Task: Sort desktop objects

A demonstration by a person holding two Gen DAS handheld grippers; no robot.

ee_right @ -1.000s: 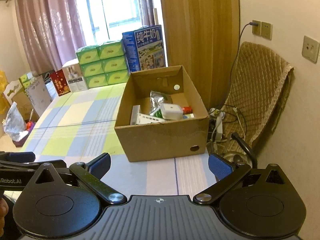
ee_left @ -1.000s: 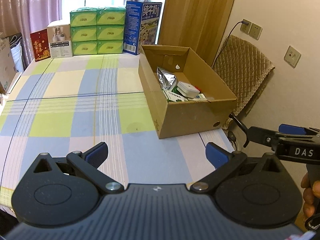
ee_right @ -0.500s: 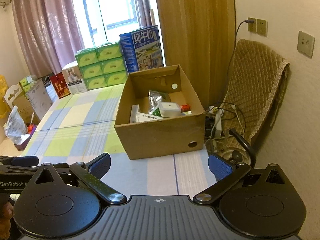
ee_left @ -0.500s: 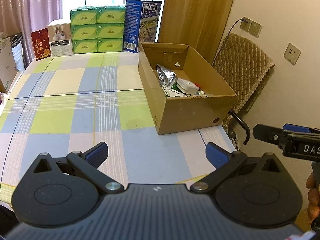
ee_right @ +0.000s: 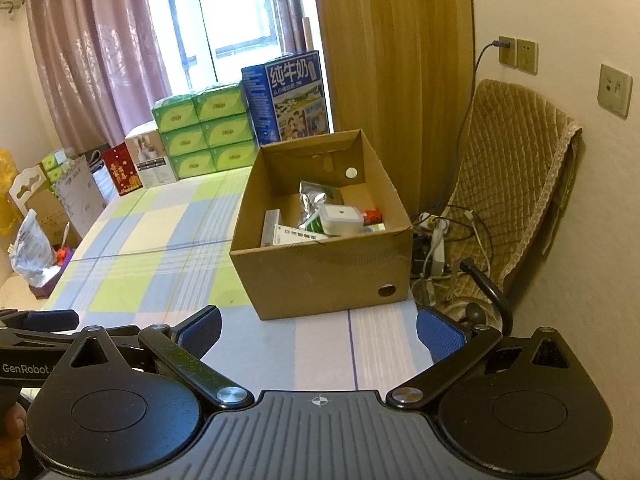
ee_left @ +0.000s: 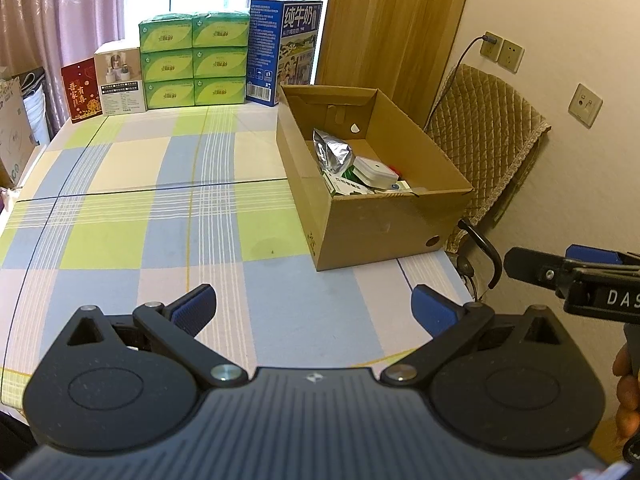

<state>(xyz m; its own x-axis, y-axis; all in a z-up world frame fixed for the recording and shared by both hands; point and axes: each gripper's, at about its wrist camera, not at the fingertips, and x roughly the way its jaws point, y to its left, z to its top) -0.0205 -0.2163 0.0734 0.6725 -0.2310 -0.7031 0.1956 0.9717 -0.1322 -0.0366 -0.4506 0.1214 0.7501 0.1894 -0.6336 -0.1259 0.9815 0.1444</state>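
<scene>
An open cardboard box [ee_left: 376,220] [ee_right: 320,272] stands on the right side of the checked tablecloth [ee_left: 160,208]. Inside it lie a silver foil pouch [ee_left: 334,154] [ee_right: 314,200], a white square device [ee_left: 374,172] [ee_right: 340,218], a flat white carton [ee_right: 298,236] and a small red item [ee_right: 372,214]. My left gripper [ee_left: 314,308] is open and empty, low over the near table edge, short of the box. My right gripper [ee_right: 318,328] is open and empty too, facing the box's front wall. In the left wrist view the right gripper's body [ee_left: 580,280] juts in from the right.
Green tissue packs [ee_left: 192,66], a blue milk carton [ee_left: 284,50], a white box [ee_left: 120,80] and a red card [ee_left: 80,94] line the table's far edge. A quilted chair [ee_right: 508,184] and cables [ee_right: 436,240] stand right of the table. Bags [ee_right: 32,248] sit at the left.
Both grippers have drawn back and risen a little from the box, so it looks smaller and farther. Both stay open; the box contents have not moved.
</scene>
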